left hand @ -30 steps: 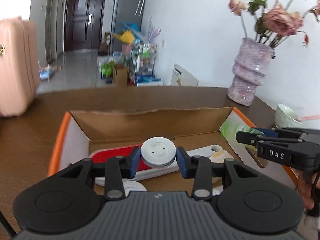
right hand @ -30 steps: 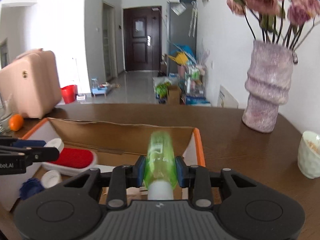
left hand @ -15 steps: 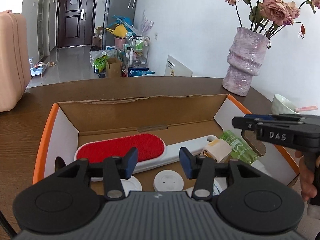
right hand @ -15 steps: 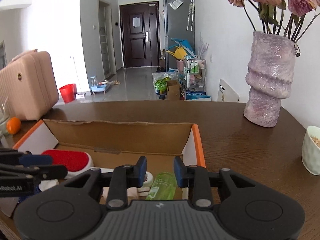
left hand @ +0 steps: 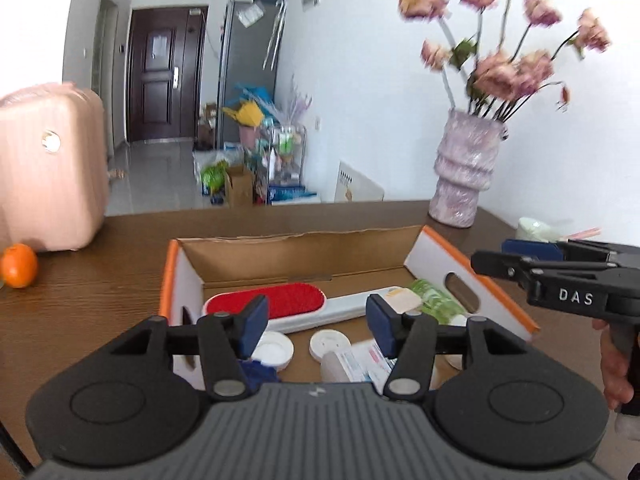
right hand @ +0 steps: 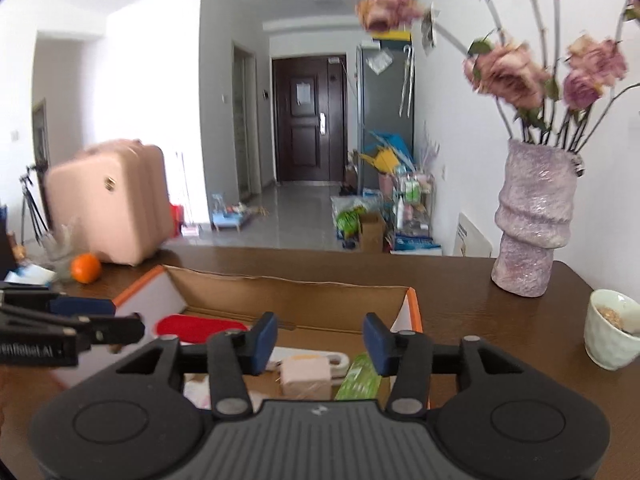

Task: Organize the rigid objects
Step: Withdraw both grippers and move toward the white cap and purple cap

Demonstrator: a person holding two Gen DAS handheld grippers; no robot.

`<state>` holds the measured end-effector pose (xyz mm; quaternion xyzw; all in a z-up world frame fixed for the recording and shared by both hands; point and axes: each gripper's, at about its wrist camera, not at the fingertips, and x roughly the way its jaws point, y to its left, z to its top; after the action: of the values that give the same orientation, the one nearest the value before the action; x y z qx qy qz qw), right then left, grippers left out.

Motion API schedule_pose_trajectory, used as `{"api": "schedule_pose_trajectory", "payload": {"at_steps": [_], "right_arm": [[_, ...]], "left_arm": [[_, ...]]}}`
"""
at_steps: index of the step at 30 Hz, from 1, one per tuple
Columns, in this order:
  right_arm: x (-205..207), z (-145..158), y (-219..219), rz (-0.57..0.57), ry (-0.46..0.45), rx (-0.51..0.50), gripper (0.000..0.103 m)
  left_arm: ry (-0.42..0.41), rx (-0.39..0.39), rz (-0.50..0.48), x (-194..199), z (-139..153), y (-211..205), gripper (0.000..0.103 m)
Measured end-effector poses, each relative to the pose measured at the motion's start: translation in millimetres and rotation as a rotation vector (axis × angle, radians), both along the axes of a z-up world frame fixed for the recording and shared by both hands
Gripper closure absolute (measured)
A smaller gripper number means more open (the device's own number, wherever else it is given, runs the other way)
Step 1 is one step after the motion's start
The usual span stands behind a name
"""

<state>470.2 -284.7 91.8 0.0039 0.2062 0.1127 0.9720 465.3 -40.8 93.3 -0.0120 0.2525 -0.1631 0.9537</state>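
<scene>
1. Two grippers hang empty above the cardboard box [left hand: 304, 256] on the brown surface [left hand: 100, 292]; I see the left gripper [left hand: 314, 320] and the right gripper [right hand: 320, 342] each with jaws that have just been opening, now parted with nothing between them.
2. Inside the box lie the red-faced brush [left hand: 264, 298], its long axis running left to right, two white caps [left hand: 330, 342], a beige block [right hand: 306, 376] and the green bottle [right hand: 360, 378].
3. The bottle rests against the box's right wall, long axis pointing away from me, just below and ahead of the right jaws; the caps sit under the left jaws.
4. I judge both last items delivered. The orange [left hand: 18, 266] sits well left of the box, nearer my left hand, should it be next.
5. The vase [right hand: 532, 220] and cup [right hand: 612, 334] stand to the right, apart from the box.
</scene>
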Motion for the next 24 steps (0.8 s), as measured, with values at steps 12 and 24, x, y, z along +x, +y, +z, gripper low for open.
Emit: {"api": "schedule_pose_trajectory", "payload": {"at_steps": [12,24], "right_arm": [[-131.1,-15.8,-3.8,0.043,0.003,-0.005,0.042],[-247.9,-59.8,15.7,0.046,0.013,-0.045,0.025]], "left_arm": [[-0.073,0.063,0.034,-145.0,-18.5,20.4,0.038],[-0.093,0.089,0.017,-242.4,-60.5,11.2,0.019]]}}
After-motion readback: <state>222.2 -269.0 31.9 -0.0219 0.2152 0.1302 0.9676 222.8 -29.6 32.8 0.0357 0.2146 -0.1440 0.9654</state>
